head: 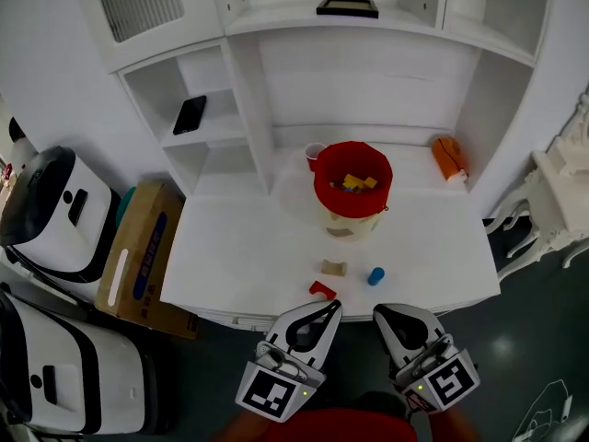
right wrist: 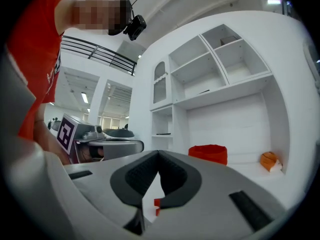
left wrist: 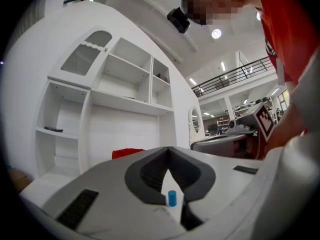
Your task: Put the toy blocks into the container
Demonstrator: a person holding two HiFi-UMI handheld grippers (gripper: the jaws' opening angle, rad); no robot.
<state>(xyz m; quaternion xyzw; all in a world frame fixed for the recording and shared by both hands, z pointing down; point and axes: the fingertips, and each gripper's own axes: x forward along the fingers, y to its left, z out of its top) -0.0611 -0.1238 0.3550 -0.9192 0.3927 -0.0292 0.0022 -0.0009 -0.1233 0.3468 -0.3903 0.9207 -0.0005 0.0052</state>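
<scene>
red container [head: 352, 180] centre; orange object [head: 448, 157] far right; cardboard box [head: 143, 256] far left.

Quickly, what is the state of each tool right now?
Left tool: closed, holding nothing.
Right tool: closed, holding nothing.

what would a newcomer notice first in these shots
The red bucket at the back of the white desk, with yellow blocks inside. Then three loose pieces near the front edge: tan block, blue block, red block. Just off that edge, the left claw and right claw are shut and empty.
</scene>
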